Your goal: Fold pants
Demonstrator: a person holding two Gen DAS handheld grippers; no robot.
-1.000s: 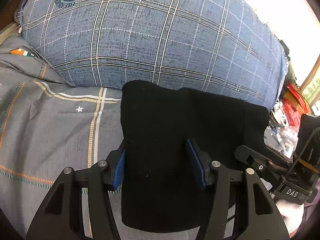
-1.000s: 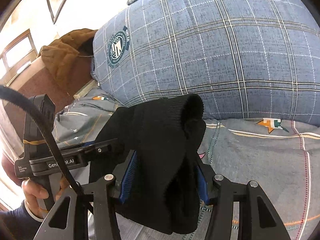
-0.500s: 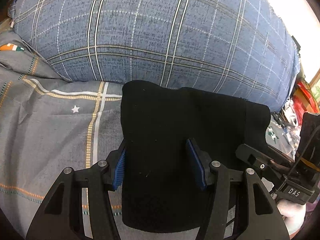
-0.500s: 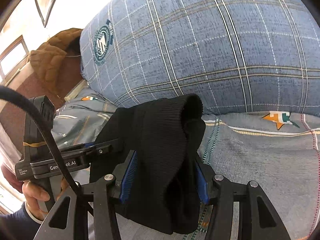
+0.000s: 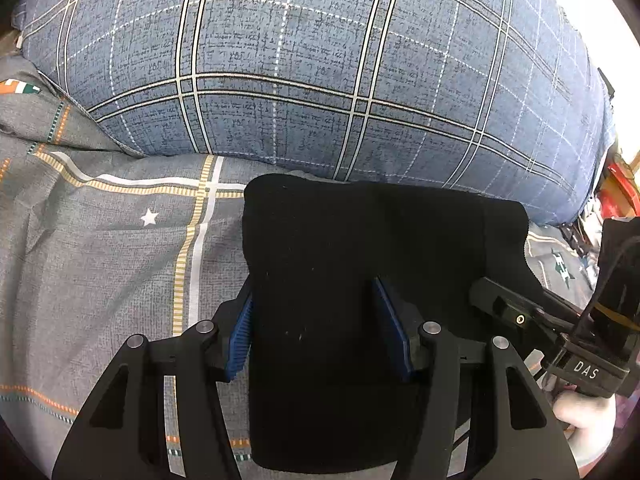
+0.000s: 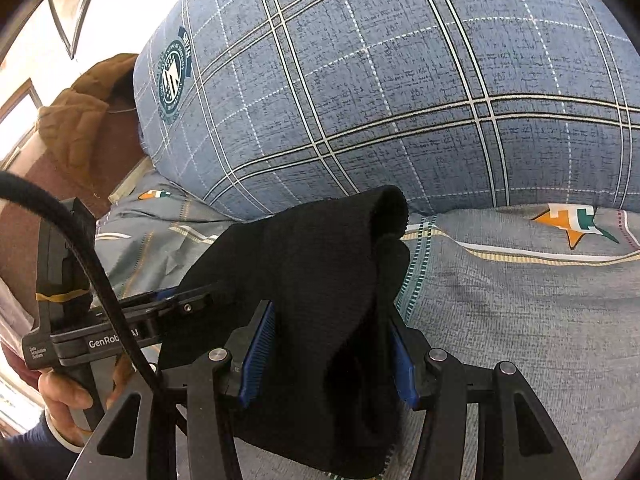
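Observation:
The black pants (image 5: 360, 264) are bunched into a thick folded bundle held between both grippers, just above the grey bedsheet. My left gripper (image 5: 316, 320) is shut on the bundle's left part, its blue pads pressing the cloth from both sides. In the right wrist view the black pants (image 6: 304, 280) drape over my right gripper (image 6: 328, 348), which is shut on the right part. Each gripper shows in the other's view: the right gripper (image 5: 520, 316) at the right edge, the left gripper (image 6: 172, 304) at the left, held by a hand (image 6: 68, 400).
A big blue plaid pillow (image 5: 320, 60) lies directly behind the pants. The grey patterned bedsheet (image 5: 100, 260) spreads below and to both sides. A brown jacket (image 6: 76, 112) sits at the bed's far left. Red clutter (image 5: 616, 184) lies beyond the right edge.
Both grippers have sunk toward the bedsheet and moved nearer the pillow, carrying the pants along. The pillow now fills more of each view. The grips have not changed.

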